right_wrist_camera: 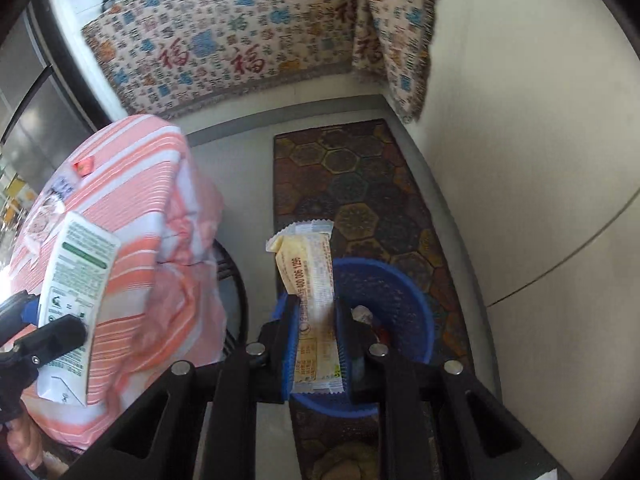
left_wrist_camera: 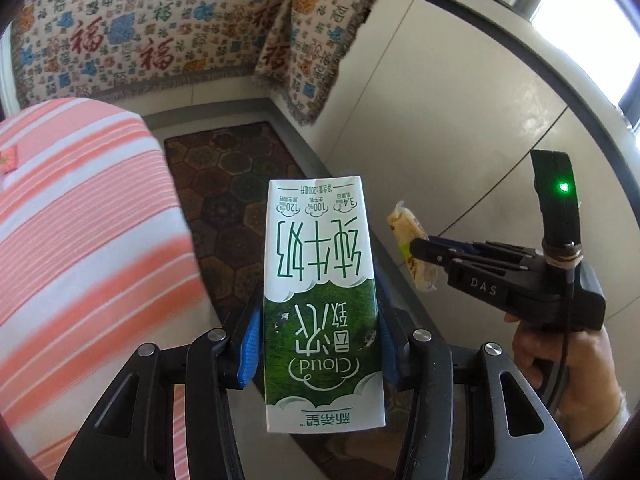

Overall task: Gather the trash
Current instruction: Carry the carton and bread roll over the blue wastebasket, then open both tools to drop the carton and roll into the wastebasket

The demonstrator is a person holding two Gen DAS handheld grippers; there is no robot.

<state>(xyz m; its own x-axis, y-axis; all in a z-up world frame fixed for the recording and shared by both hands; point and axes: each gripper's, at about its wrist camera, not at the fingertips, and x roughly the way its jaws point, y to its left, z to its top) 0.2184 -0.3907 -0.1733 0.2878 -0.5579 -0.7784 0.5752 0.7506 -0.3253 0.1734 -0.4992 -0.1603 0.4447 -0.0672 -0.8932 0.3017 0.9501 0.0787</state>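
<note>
My left gripper (left_wrist_camera: 318,312) is shut on a green and white milk carton (left_wrist_camera: 320,300), held upside down between the blue pads (left_wrist_camera: 250,348). The carton (right_wrist_camera: 76,300) also shows at the left of the right wrist view. My right gripper (right_wrist_camera: 316,312) is shut on a yellow and white snack wrapper (right_wrist_camera: 312,292), which hangs above a blue mesh basket (right_wrist_camera: 400,304) on the floor mat. Some trash (right_wrist_camera: 366,316) lies in the basket. In the left wrist view the right gripper (left_wrist_camera: 416,250) holds the wrapper (left_wrist_camera: 408,248) to the right of the carton.
A round table under a pink striped cloth (left_wrist_camera: 80,240) stands at the left. A dark patterned mat (right_wrist_camera: 352,184) runs along the pale tile floor (right_wrist_camera: 540,200). A sofa with a printed cover (right_wrist_camera: 240,40) fills the back. A hand (left_wrist_camera: 560,364) grips the right tool.
</note>
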